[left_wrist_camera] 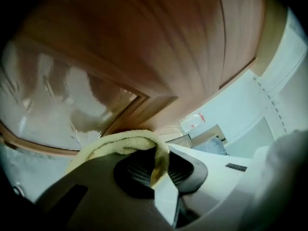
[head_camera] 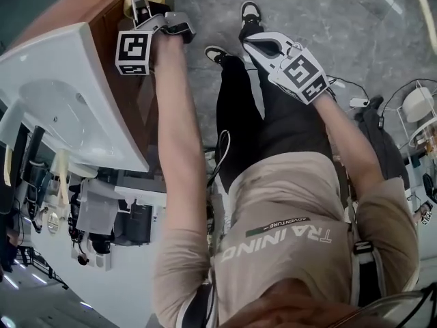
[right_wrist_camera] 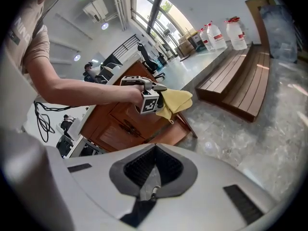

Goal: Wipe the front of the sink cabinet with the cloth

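The left gripper (left_wrist_camera: 160, 174) pinches a fold of a yellow cloth (left_wrist_camera: 120, 142), seemingly soft and light, near the wooden sink cabinet (left_wrist_camera: 159, 42). The right gripper (right_wrist_camera: 150, 189) is closed and empty.

The cloth (left_wrist_camera: 126, 141) is yellow terry, looped and rough. The cabinet (left_wrist_camera: 183, 42) is reddish-brown wood, its grain plain under a soft sheen. The sink (head_camera: 61, 94) is smooth, glossy white. The floor (right_wrist_camera: 274, 138) is polished grey, marbled (stone or tile, cannot tell). The right gripper (right_wrist_camera: 153, 170) has a matt pale plastic shell.
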The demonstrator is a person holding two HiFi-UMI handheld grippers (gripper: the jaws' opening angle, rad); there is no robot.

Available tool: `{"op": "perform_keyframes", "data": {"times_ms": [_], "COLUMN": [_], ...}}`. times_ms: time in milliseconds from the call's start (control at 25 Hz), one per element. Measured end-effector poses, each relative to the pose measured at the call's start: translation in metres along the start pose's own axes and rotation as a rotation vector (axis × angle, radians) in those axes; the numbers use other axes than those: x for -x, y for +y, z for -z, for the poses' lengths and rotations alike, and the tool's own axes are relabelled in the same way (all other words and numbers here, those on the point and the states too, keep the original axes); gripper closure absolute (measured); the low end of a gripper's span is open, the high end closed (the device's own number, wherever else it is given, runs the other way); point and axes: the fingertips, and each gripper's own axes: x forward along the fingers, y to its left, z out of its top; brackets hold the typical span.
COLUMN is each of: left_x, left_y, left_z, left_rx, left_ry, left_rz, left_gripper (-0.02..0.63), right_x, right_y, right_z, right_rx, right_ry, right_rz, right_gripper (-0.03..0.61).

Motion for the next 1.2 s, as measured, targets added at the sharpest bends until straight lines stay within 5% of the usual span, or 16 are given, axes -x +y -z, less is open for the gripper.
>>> {"op": "perform_keyframes", "data": {"times_ms": [200, 400, 840, 1200], "left_x": [0.007, 0.053, 0.208, 0.358], "left_y": [-0.006, 0.027, 0.163, 0.311], "left_z": [0.011, 0.036, 0.093, 0.068], "left_rx": [-0.021, -0.037, 0.033, 0.144], "left_ry": [0.031, 0.105, 0.190, 0.074], "left_rz": [0.038, -0.011, -0.204, -0.447], "left_gripper": [0.569, 0.569, 0.569, 0.569], "right_x": [-0.003, -0.013, -0.061, -0.115], "right_y": [0.000, 0.018, 0.098, 0.180], "right_z": [-0.006, -0.002, 0.043, 0.086], "right_rx": [0.019, 0.040, 0.095, 0.145], "right_ry": [-0.004, 0.008, 0.090, 0.154], "right_rz": [-0.001, -0.015, -0.088, -0.133], "right_gripper": [0.566, 0.566, 0.566, 0.566]}}
